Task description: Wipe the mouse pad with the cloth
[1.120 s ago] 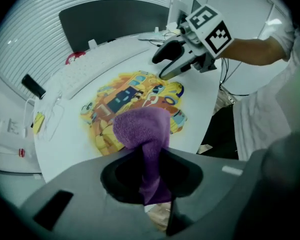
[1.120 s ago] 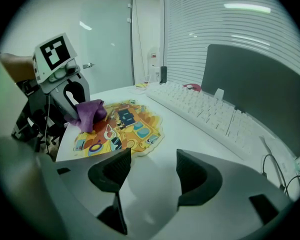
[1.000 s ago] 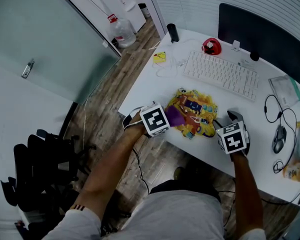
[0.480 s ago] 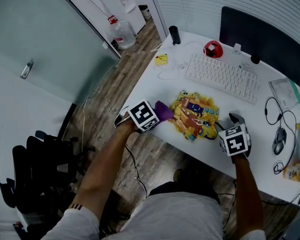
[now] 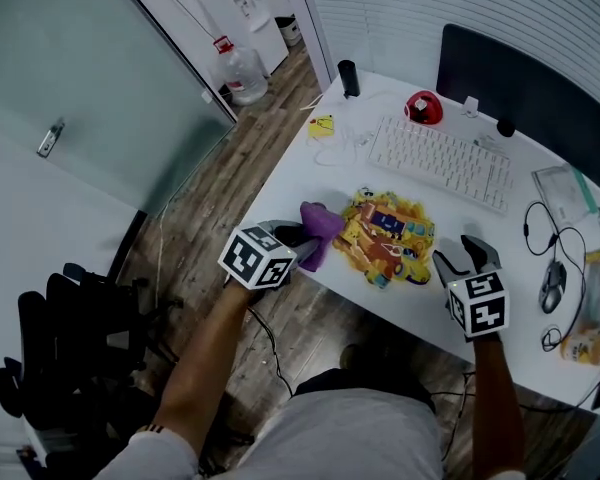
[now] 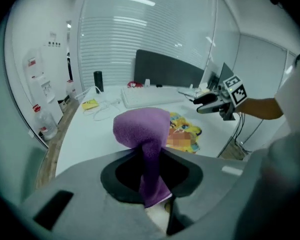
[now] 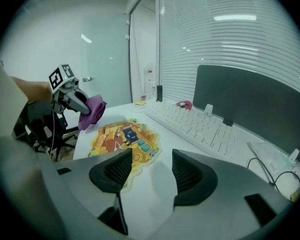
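Observation:
A yellow, irregular mouse pad [image 5: 385, 238] with cartoon print lies near the white desk's front edge, also visible as the mouse pad [image 7: 124, 138] and the mouse pad [image 6: 184, 131]. My left gripper [image 5: 298, 236] is shut on a purple cloth [image 5: 320, 230], held just left of the pad, off its surface. In the left gripper view the cloth [image 6: 142, 134] bunches up between the jaws. My right gripper [image 5: 458, 253] stands open at the pad's right edge, nothing between its fingers [image 7: 190, 176].
A white keyboard [image 5: 440, 161] lies behind the pad, a red object [image 5: 423, 109] and a dark monitor [image 5: 520, 78] further back. A mouse [image 5: 553, 286] with cables sits right. Yellow notes [image 5: 322, 126] and a black cylinder [image 5: 348, 78] are at the desk's left end.
My left gripper has drawn the purple cloth leftward off the mouse pad to the desk's left edge. The right gripper has shifted slightly right and nearer.

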The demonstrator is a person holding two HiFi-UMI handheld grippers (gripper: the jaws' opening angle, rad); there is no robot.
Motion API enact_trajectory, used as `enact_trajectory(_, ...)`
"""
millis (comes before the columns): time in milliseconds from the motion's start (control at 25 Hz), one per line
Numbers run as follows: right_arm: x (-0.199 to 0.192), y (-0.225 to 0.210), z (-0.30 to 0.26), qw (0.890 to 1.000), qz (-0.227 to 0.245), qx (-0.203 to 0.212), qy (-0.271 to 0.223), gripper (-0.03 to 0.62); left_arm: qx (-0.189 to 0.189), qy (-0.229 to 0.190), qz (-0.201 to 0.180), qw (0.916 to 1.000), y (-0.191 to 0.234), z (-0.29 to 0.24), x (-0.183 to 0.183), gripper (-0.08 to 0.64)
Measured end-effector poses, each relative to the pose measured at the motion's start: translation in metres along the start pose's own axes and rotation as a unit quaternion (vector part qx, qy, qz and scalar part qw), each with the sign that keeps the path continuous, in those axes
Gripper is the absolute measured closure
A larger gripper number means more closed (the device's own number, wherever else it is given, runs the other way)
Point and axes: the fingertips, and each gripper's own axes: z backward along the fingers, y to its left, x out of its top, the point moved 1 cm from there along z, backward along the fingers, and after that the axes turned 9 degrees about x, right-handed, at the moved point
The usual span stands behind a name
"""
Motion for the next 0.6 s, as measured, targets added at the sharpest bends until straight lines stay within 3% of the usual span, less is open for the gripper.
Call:
enact_trajectory(160,0.018,0.010,0.025,0.999,-0.008,0.007,-0.049,0.348,0.012,-0.084,0.012,0.9963,-0.013,0.021,0.020,0.477)
enact_trajectory(320,0.038,0.022,0.051,0.994,-0.018,0.018,-0.106,0.356,0.013,-0.177,0.015,0.9840,-0.032,0.047,0.047,0.478)
enact_trajectory(440,0.057,0.035,0.072,0.986,-0.023,0.033,-0.162,0.398,0.005,-0.258,0.022,0.9659,-0.051,0.072,0.069,0.477)
enact_trajectory(600,0.088,0.058,0.103,0.965,-0.021,0.066,-0.251,0.467,-0.014,-0.351,0.022,0.9359,-0.083,0.102,0.096,0.477)
